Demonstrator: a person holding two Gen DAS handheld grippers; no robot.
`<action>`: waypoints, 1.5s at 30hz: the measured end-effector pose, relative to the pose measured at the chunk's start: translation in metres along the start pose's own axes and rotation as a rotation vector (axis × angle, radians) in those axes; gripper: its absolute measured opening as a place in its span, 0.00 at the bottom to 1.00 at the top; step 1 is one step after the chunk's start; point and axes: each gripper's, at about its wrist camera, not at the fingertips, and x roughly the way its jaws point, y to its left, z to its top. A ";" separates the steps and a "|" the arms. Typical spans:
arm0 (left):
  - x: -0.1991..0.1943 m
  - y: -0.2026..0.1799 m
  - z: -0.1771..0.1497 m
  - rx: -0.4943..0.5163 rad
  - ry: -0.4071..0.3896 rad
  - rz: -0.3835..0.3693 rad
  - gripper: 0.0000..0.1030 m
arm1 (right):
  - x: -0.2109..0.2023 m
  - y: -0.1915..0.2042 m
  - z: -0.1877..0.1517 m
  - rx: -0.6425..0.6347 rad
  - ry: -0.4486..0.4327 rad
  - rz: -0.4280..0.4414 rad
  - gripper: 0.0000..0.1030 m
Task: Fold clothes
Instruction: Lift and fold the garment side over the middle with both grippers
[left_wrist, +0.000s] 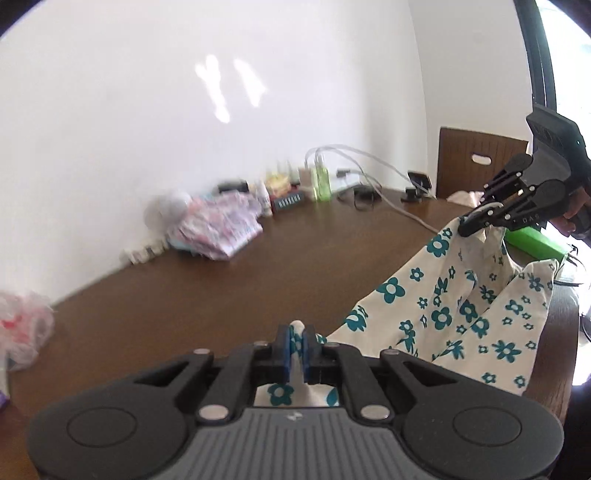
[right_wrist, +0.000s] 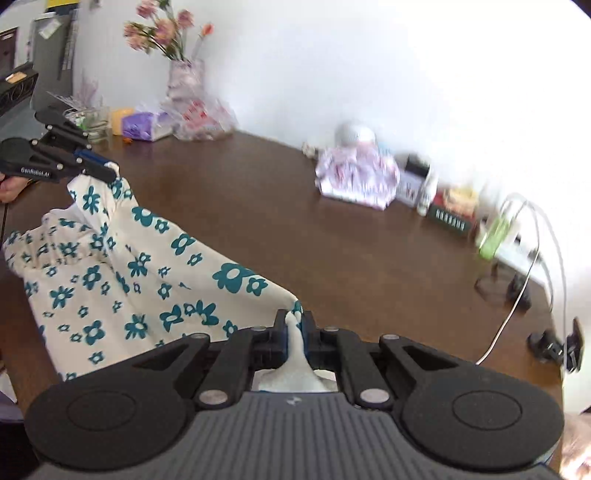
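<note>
Floral garment (left_wrist: 443, 314) held between two grippers

Left gripper (left_wrist: 296, 345) pinches one corner above the brown table (left_wrist: 221, 277); right gripper (left_wrist: 476, 225) pinches another.

You face a plain white wall (left_wrist: 147, 129) with two bright streaks of light (left_wrist: 229, 88) on it, rising straight behind the dark brown wooden table (left_wrist: 229, 266). At the table's far right end stands a brown wooden chair back (left_wrist: 476, 166), and beyond it runs a dark window frame (left_wrist: 535, 55). On the table against the wall sits a vase of pink flowers (right_wrist: 184, 74).
</note>
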 end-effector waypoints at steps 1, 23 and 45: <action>-0.011 -0.010 -0.003 0.021 -0.007 0.024 0.05 | -0.007 0.008 -0.006 -0.043 -0.014 -0.009 0.06; 0.013 -0.072 -0.067 0.104 0.267 -0.013 0.09 | 0.044 0.116 -0.025 -0.046 0.141 0.027 0.34; 0.025 0.057 -0.089 -0.147 0.342 -0.173 0.16 | 0.038 0.110 -0.044 0.150 0.085 -0.043 0.32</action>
